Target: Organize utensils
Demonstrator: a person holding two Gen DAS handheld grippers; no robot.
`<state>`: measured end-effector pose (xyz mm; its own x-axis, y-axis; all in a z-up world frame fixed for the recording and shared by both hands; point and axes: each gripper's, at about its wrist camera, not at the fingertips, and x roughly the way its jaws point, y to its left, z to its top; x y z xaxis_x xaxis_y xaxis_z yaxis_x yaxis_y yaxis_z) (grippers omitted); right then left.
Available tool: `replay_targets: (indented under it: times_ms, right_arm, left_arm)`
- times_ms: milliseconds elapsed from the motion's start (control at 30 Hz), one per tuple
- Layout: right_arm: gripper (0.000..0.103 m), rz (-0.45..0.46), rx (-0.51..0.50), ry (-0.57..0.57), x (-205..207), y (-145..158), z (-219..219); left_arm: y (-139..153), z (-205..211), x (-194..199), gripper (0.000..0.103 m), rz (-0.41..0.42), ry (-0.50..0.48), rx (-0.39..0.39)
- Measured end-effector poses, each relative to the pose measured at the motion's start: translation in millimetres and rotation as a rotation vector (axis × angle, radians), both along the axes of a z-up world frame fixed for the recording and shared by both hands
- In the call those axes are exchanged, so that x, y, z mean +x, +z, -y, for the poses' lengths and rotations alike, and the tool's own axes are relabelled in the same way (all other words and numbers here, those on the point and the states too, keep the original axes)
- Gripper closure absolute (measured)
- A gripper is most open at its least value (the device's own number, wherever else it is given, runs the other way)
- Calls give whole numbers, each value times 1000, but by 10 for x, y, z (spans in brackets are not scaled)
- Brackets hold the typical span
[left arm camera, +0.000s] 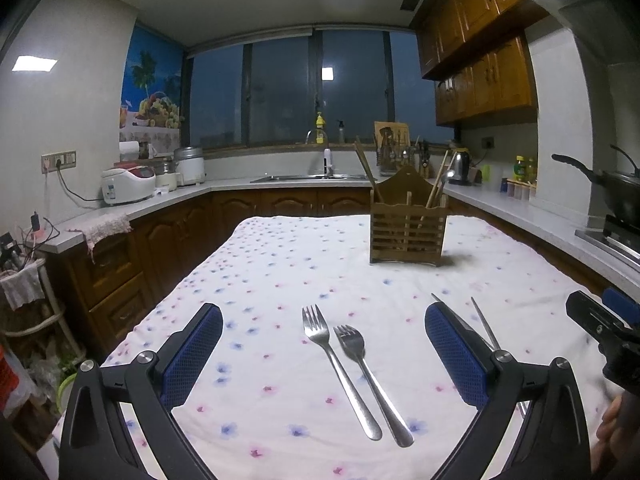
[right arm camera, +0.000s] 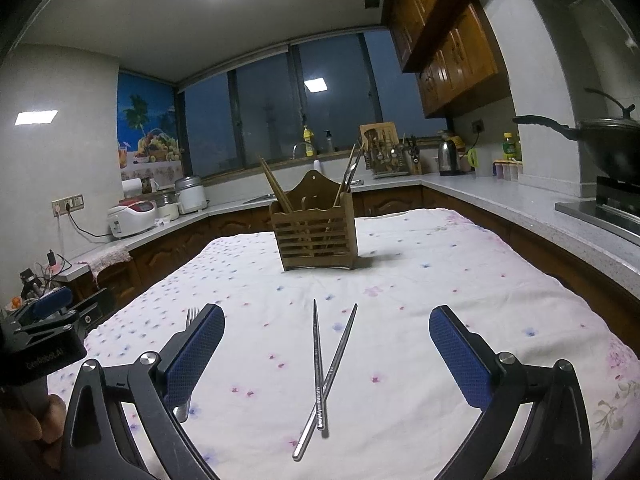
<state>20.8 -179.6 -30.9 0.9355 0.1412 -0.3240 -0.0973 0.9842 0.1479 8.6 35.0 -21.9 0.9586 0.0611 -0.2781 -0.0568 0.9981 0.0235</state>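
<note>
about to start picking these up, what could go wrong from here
1. The two metal chopsticks lie crossed flat on the soft tablecloth; the open right gripper may catch only one, or pinch cloth with them.
2. The two forks lie side by side, nearly touching, so the open left gripper could drag the second one.
3. The wooden holder already holds tall utensils leaning out, which could block insertion.

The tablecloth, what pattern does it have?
White tablecloth scattered with small blue and pink flowers, clearest in the left wrist view.
</note>
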Motion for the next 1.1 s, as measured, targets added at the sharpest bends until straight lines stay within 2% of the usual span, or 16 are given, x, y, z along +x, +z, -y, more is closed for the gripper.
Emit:
replay_targets:
  times_ms: [1100]
  right_arm:
    - [0, 14, 6, 8, -15, 31, -48]
  left_arm:
    - [-11, 23, -27, 1, 4, -2, 4]
